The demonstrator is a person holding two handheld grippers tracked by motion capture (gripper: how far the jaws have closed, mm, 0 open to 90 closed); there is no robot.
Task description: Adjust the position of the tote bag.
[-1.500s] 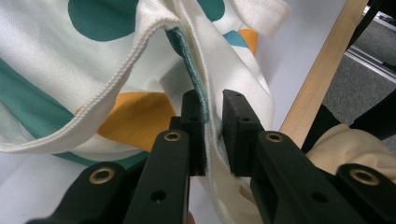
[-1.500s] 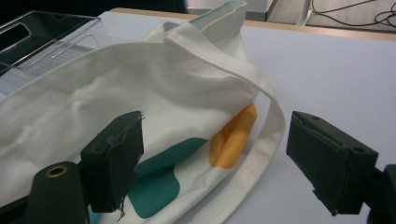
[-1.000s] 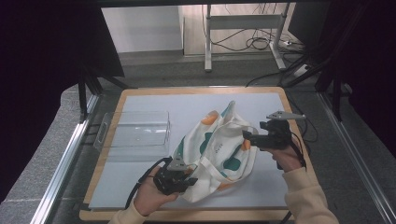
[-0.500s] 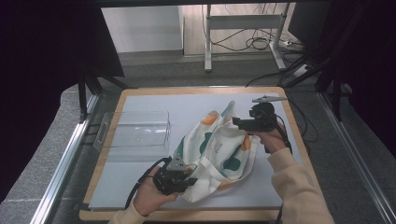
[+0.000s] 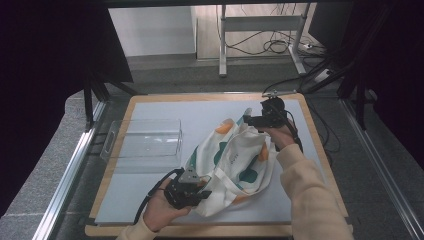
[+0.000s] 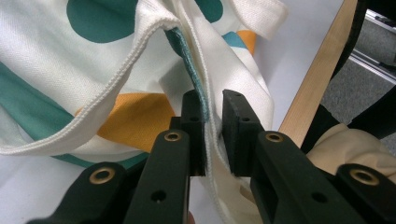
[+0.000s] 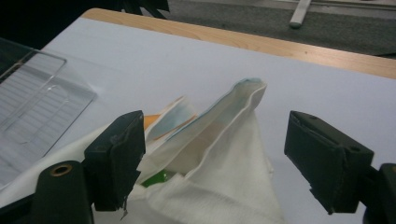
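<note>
My left tongs (image 6: 212,135) are clamped on a seam of the cloth bag (image 5: 235,165), the two black jaws pressed close with a doubled cream hem and a strip of teal lining pinched between them. From above, these left tongs (image 5: 192,192) sit at the bag's near left corner, close to the front edge of the bench (image 5: 150,210), with my left hand (image 5: 162,212) wrapped around them from below. My right tongs (image 7: 212,158) stand wide open, one jaw on either side of a raised fold of the bag (image 7: 224,126), neither jaw touching it as far as I can see. In the high view my right tongs (image 5: 265,117) hover at the bag's far right corner, held in my right hand (image 5: 282,137), my cream sleeve (image 5: 310,195) running back over the right side of the bench. The bag is cream cotton printed with big teal and orange blobs, lying crumpled and partly bunched up in the middle to right part of the bench, its stitched edges curling and one pointed fold standing up toward the far edge. A clear plastic tray (image 5: 145,142) rests on the left part of the bench, just beside the bag. The bench top is pale grey with a wooden rim (image 5: 210,96).
</note>
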